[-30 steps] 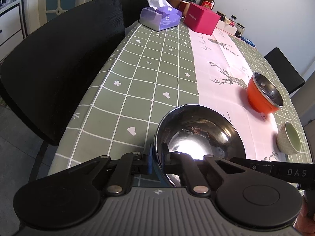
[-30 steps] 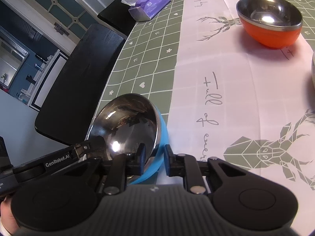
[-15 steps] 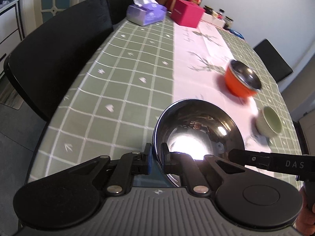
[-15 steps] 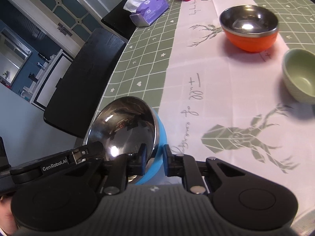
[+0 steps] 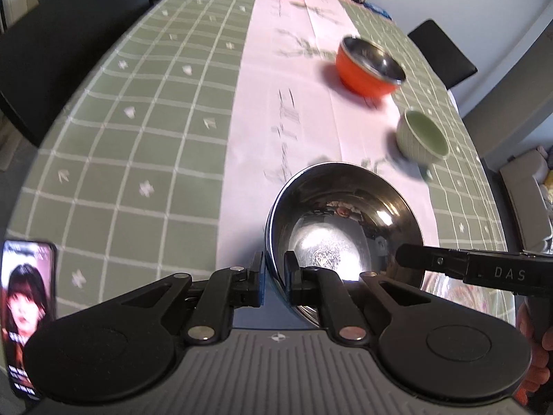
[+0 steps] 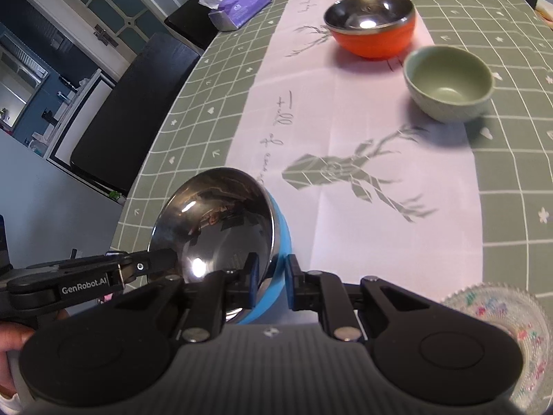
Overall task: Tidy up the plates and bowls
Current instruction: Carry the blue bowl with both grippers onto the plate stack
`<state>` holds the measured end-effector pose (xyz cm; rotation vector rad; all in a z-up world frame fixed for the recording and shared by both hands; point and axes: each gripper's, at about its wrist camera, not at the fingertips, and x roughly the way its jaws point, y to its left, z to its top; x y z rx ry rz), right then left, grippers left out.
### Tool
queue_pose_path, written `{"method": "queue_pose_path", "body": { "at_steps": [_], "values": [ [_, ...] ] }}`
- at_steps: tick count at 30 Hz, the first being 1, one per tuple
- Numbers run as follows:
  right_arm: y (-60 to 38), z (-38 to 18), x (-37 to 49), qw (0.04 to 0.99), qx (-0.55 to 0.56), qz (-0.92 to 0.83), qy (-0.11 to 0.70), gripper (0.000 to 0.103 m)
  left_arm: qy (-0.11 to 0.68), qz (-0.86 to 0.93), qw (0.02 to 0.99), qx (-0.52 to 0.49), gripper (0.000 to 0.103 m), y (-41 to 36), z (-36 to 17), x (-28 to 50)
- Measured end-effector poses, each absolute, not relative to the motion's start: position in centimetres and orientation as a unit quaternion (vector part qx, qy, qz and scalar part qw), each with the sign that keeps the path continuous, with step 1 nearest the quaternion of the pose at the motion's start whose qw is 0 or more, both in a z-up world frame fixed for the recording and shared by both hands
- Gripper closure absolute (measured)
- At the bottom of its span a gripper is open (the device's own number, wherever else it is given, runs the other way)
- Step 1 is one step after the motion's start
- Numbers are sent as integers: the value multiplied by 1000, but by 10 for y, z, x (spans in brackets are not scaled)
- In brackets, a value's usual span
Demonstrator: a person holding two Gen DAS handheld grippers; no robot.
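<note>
I am clamping the left gripper (image 5: 274, 278) and right gripper (image 6: 270, 282) on opposite rims of the blue steel-lined bowl (image 6: 221, 235), holding it tilted over the pink runner (image 6: 345, 131). Beyond the bowl are sitting the green bowl (image 6: 449, 83), then the orange bowl (image 6: 371, 24).

Beyond your black claw (image 6: 271, 282) you see a blue-and-steel bowl (image 6: 221, 228), an orange bowl (image 6: 373, 24), a pale-green bowl (image 6: 449, 81), and the green-checked worktop (image 6: 511, 159).
</note>
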<state>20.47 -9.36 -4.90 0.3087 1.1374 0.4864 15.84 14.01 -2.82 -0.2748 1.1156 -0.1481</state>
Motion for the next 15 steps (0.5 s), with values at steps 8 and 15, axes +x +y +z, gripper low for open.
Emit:
{"method": "queue_pose_path", "body": {
  "at_steps": [8,15],
  "values": [
    [-100,-59,199,798,146,228,538,90,540,-69,831,-118,91,130,-34,151],
    [-100,-63,199,797,148,228,539,90,537,-68,834,-102,91,127,-35,154]
  ]
}}
